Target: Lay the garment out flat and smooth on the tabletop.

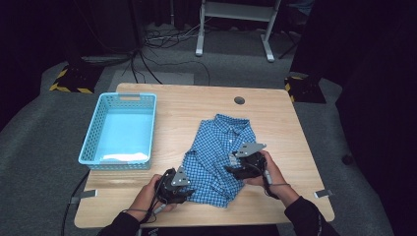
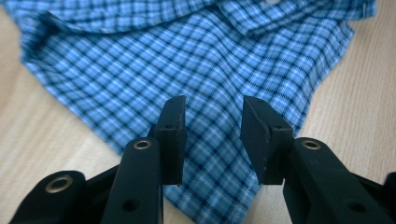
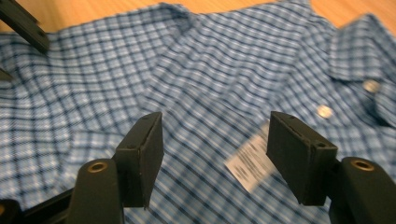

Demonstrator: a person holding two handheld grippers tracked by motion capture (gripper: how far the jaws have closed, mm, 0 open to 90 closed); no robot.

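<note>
Handling: blue-and-white checked cotton shirt lying folded on light wooden table, two hand-held black grippers at its near end
Shirt pos: roughly mid table, right of basket, collar end pointing away from person, hem end near front edge; collar buttoned, cloth rumpled w/ soft creases
Shirt detail: white paper tag on the front, two small pale buttons up by collar in right gripper view
L gripper: left gripper at shirt's near-left corner, jaws spread partway w/ a clear gap, pads not pressing anything; checked cloth seen through the gap, lying flat under/behind the tips
L hand: person's left hand wraps the gripper body, dark sleeve at bottom edge, cable trailing off the table's front-left
R gripper: right gripper over shirt's right side, jaws spread wide, nothing pinched; tag sits between the jaws in its own view but looks to be on the cloth beyond them, untouched
R hand: right hand holds gripper just above the fabric, grey three-cornered plate on top
Contact: can't tell if either gripper's tips brush the cloth
Basket: light blue plastic slotted basket on table's left part, well apart from shirt, something pale inside at its near end
Bg: grey carpet floor, cables, white metal frame legs beyond table
</note>
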